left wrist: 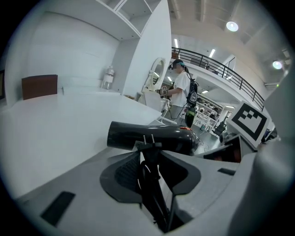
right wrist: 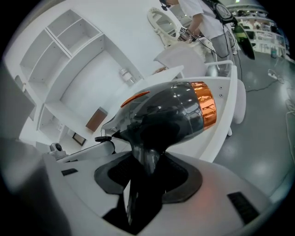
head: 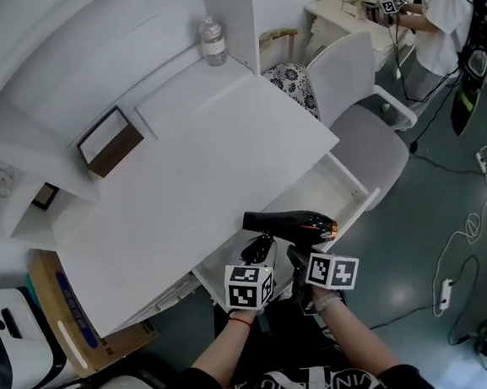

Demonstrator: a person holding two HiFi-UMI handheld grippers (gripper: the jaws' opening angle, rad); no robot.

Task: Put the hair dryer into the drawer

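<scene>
A black hair dryer (head: pixel 290 222) with a copper-coloured rear ring hangs over the open white drawer (head: pixel 354 181) at the desk's front right. My right gripper (head: pixel 302 259) is shut on its handle; in the right gripper view the dryer body (right wrist: pixel 170 110) fills the space just past the jaws (right wrist: pixel 147 170). Just left of it, my left gripper (head: pixel 261 249) is shut on the dryer's black plug and folded cord (left wrist: pixel 148 159), the two prongs sticking up beyond the jaws. The dryer barrel (left wrist: pixel 156 137) lies crosswise right behind the plug.
The white desk (head: pixel 200 176) carries a brown box (head: pixel 109 142) and a water bottle (head: pixel 212 41) at the back. A grey-white chair (head: pixel 364 119) stands right of the drawer. A person (head: pixel 443 11) works at the far right. Cables (head: pixel 451 247) trail on the floor.
</scene>
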